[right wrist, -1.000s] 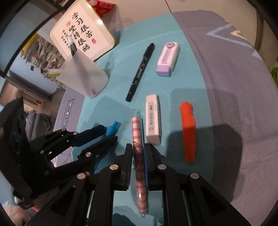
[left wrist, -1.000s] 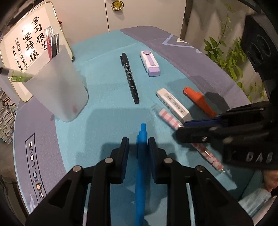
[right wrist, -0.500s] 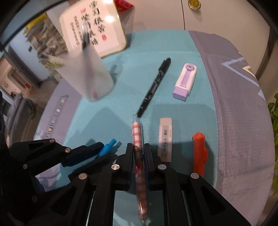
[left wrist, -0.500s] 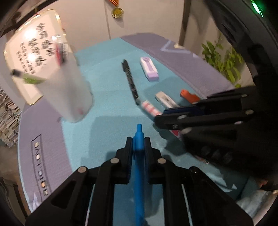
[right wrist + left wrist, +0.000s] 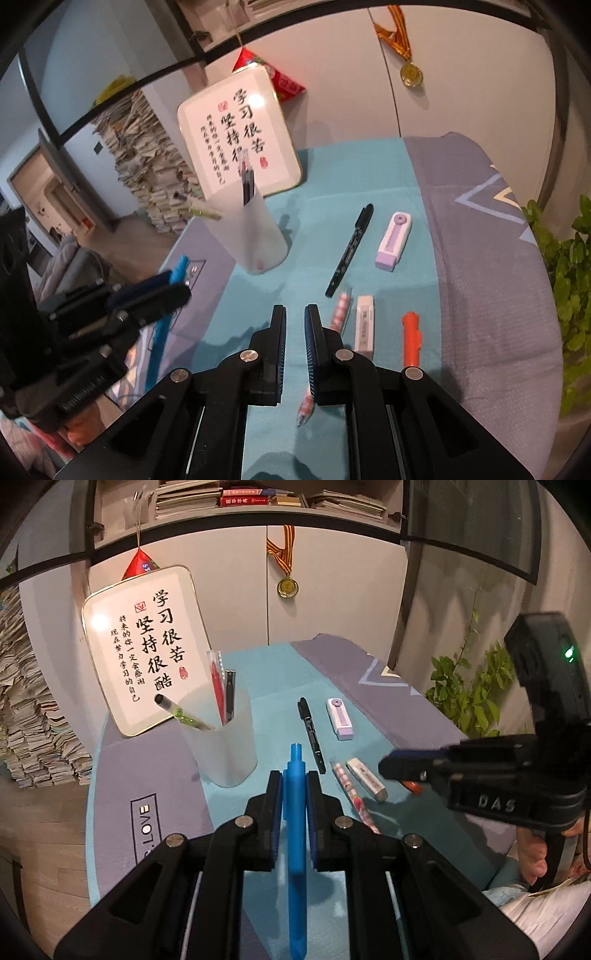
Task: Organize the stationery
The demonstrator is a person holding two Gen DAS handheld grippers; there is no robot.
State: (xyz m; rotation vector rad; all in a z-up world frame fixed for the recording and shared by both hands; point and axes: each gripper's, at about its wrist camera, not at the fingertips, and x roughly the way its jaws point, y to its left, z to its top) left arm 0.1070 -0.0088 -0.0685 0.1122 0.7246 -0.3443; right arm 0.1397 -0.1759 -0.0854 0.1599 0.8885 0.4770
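Blue pen, pinched between the jaws of the left gripper, lifted clear of the table with its tip pointing toward the frosted pen cup. The cup stands just ahead and to the left of the pen and already holds a red pen, a black pen and a green-barrelled pen leaning over its rim. Step in hand, as judged: carrying the blue pen to the cup. The next move calls for raising the pen above the rim, tipping it toward upright, and releasing it without striking the pens inside.

Right gripper, jaws slightly parted with nothing between them, hovering over the table; the pink checked pen lies on the cloth just to its right, partly hidden by the right finger. Beside that pen lie a white eraser and an orange cutter; farther off, a black marker and a lilac correction tape.

Both grippers point forward and slightly downward, the left one low on its side of the table, the right one alongside.
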